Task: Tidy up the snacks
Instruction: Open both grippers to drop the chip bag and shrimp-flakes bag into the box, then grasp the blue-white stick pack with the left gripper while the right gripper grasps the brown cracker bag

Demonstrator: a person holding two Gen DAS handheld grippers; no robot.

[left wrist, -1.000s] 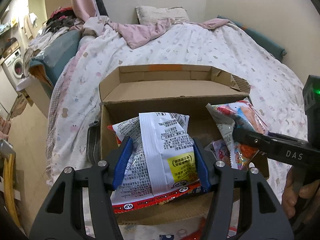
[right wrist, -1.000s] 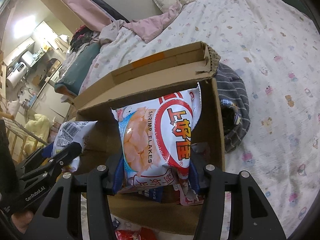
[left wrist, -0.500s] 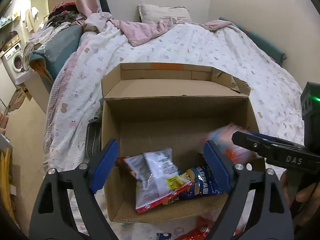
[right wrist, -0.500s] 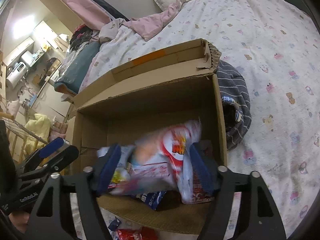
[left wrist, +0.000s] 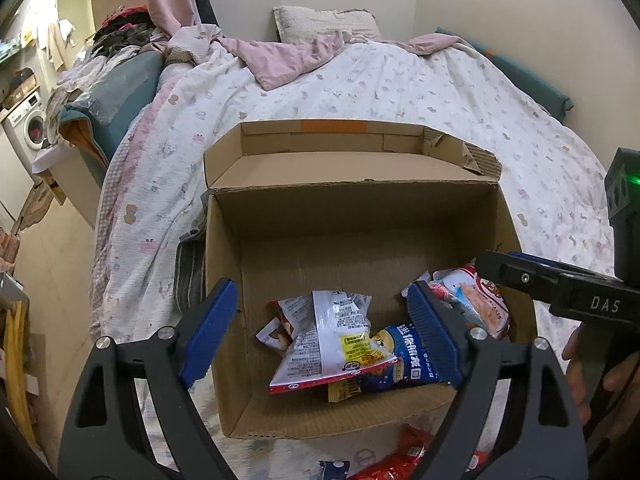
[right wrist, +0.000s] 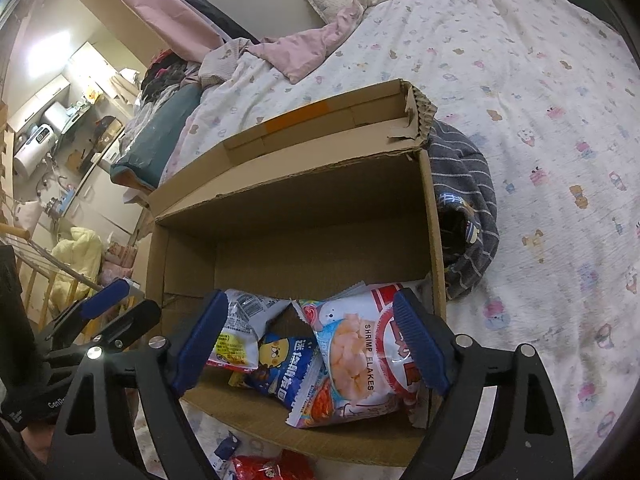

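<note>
**Snacks left on the bed, below the box's near edge**

Box (left wrist: 348, 216) sits on the bed (left wrist: 400, 80), open to me, and three bags lie inside along its near wall: the white bag (left wrist: 328, 340) toward the left, the blue bag (left wrist: 404, 356) in the middle, the shrimp flakes (right wrist: 360, 356) against the right wall. My left gripper (left wrist: 320, 328) is spread wide and holds nothing; my right gripper (right wrist: 312, 336) is spread too, also bare, and hangs over the box's near right corner.

What the next reach turns on, I judge, lies the other way. A red bag (right wrist: 272, 468) rests on the bed just outside the near wall, below and behind both grippers' fingertips, close to the right gripper's left finger. In the left view the same red bag (left wrist: 400, 460) shows at the bottom, right of centre. Its long axis seems to run along the box's near edge, though most of it is cut off. Neither arm is clearly nearer; either must pull back and tip down before closing.
</note>
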